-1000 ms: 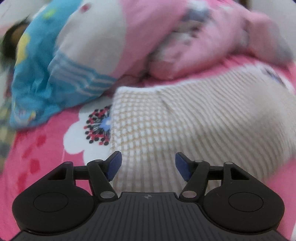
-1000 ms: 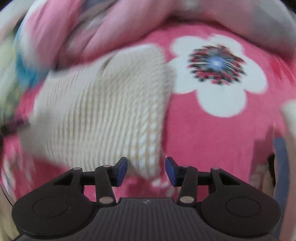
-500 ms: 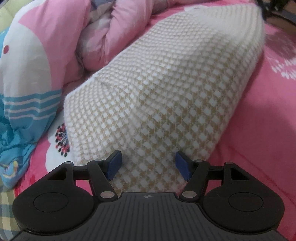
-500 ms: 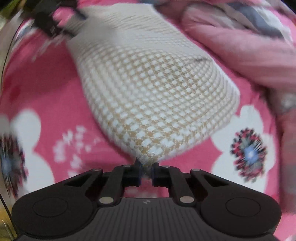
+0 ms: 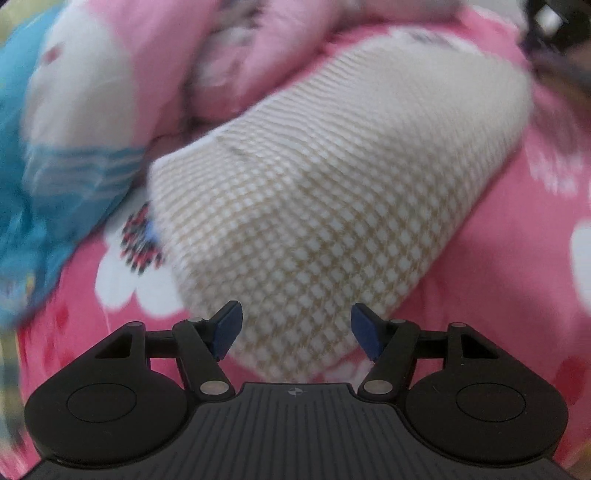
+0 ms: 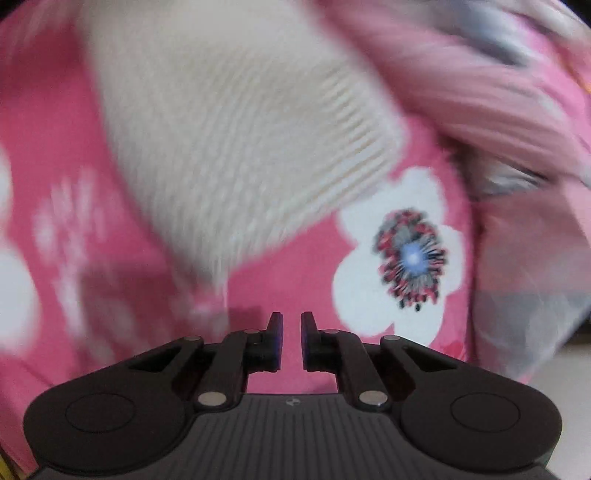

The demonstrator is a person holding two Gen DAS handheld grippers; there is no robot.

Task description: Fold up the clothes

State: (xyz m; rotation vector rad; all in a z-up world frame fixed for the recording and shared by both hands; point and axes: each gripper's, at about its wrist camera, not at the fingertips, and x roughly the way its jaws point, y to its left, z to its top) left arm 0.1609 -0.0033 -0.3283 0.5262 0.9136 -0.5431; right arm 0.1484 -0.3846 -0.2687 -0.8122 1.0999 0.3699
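A cream and tan checked knit garment (image 5: 332, 206) lies folded on a pink flowered bedsheet (image 5: 498, 295). My left gripper (image 5: 296, 330) is open, its blue pads either side of the garment's near end, just above it. In the right wrist view the garment (image 6: 229, 122) is blurred and lies ahead to the left. My right gripper (image 6: 291, 341) has its jaws almost together with a narrow gap and nothing between them, clear of the garment over the sheet (image 6: 280, 288).
A bunched pink quilt (image 5: 258, 48) and a blue and white cloth (image 5: 55, 155) lie behind and left of the garment. The pink quilt (image 6: 498, 103) fills the right wrist view's upper right. The other gripper (image 5: 557, 26) shows at the far right.
My right gripper has let go of the garment's corner and pulled back, jaws still nearly together. My left gripper stays open and has drawn back a little from the garment.
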